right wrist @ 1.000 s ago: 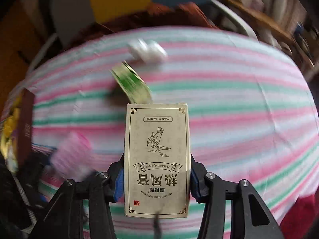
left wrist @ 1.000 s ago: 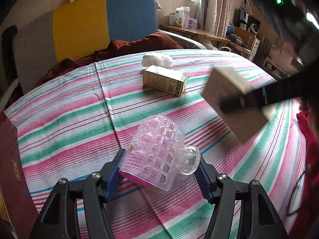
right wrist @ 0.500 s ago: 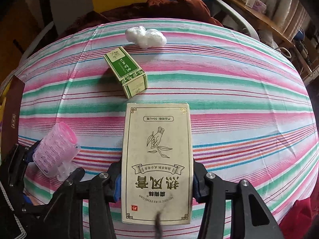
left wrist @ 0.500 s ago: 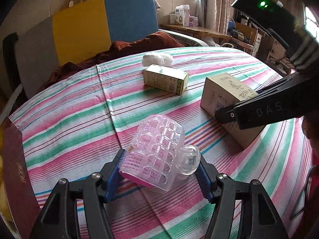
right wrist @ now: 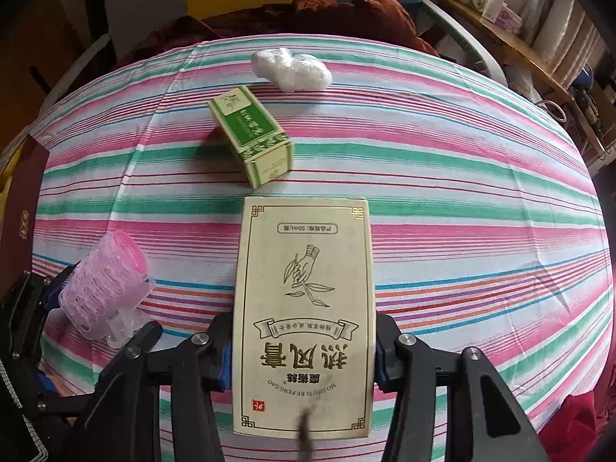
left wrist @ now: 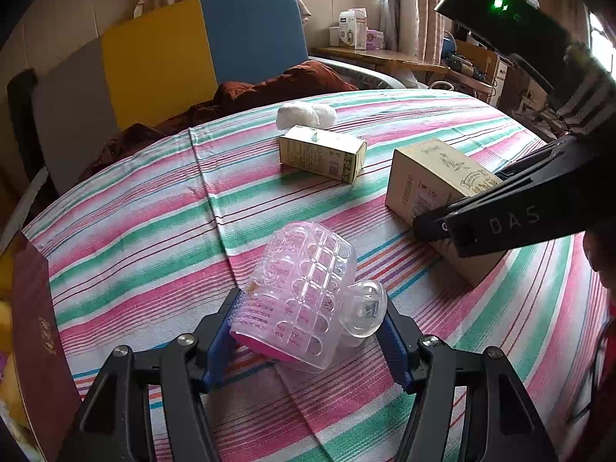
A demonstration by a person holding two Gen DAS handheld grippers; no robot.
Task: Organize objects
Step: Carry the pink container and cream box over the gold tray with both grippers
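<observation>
A pink hair roller in a clear plastic clip [left wrist: 304, 300] sits low over the striped tablecloth [left wrist: 134, 223]. My left gripper [left wrist: 312, 327] is shut on it, blue pads against both sides. The right wrist view shows the same roller [right wrist: 104, 281] at the lower left, with my left gripper [right wrist: 46, 308] around it. A beige carton printed with a hand and a leafy sprig [right wrist: 304, 308] stands between the pads of my right gripper [right wrist: 304, 354], which is shut on it. In the left wrist view that carton [left wrist: 427, 184] touches the cloth on the right, with my right gripper [left wrist: 500, 223] clamped over it.
A small green box [right wrist: 252, 138] lies beyond the carton, with a white crumpled wad [right wrist: 292, 69] behind it. A dark red case [left wrist: 34, 327] lies at the table's left edge. A sofa with a dark red blanket [left wrist: 269, 88] stands behind the table.
My right gripper has brought the beige carton down from the air onto the cloth near the green box. The left gripper and the roller have stayed put.
</observation>
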